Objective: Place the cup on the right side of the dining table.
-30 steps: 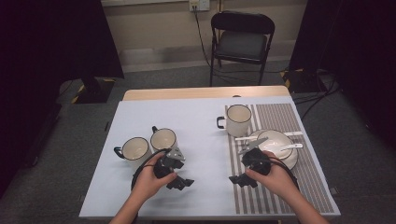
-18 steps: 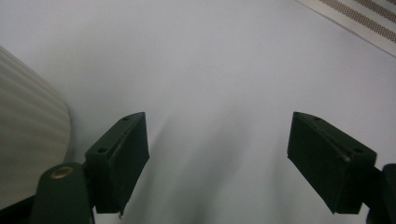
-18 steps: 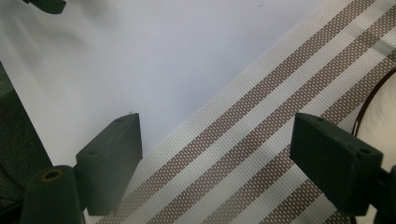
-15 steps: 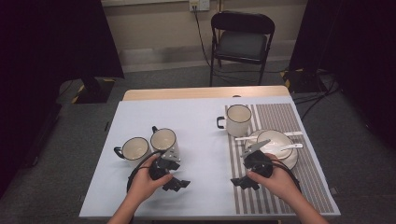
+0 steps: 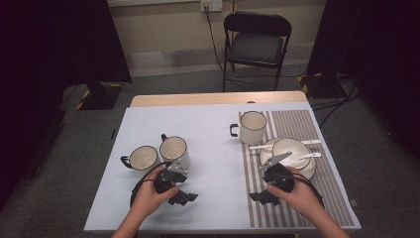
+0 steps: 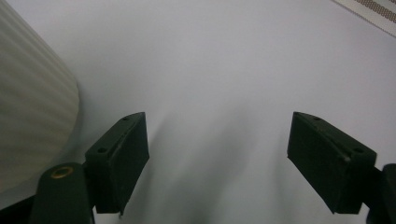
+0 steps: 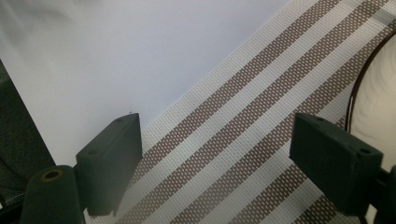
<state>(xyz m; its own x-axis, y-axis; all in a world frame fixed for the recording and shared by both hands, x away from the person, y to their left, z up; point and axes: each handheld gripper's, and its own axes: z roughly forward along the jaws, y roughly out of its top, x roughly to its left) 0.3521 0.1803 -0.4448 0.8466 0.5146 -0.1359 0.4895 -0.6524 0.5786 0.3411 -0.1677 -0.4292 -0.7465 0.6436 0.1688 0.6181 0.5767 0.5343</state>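
- Left gripper (image 5: 184,197) low over the pale bench (image 5: 213,139), held in the person's left hand (image 5: 148,196); jaws wide apart, nothing between them.
- In the left gripper view the gripper (image 6: 217,154) looks at bare bench top; ribbed cream wall of the ribbed mug (image 6: 32,107) sits just beside the left-side jaw, can't tell if touching.
- Ribbed mug (image 5: 174,150) stands upright at near left of bench, just beyond the left gripper; second mug (image 5: 142,157) right next to it, handle pointing left.
- Right gripper (image 5: 262,197) held in the right hand (image 5: 297,191) at the left edge of the striped placemat (image 5: 297,124); jaws spread wide, empty.
- In the right gripper view the gripper (image 7: 215,158) hangs over the placemat's brown-and-white stripes (image 7: 243,140); dark-rimmed plate (image 7: 373,107) edge at far right, near the right-side jaw.
- Plate (image 5: 311,169) on the placemat carries a bowl (image 5: 292,148) and white cutlery (image 5: 307,155), just beyond the right gripper.
- Third mug (image 5: 252,128) upright at the placemat's far left edge, handle left, well apart from both grippers.
- Black folding chair (image 5: 256,44) behind the bench.
- No brand, label or writing readable on mugs, plate or placemat.
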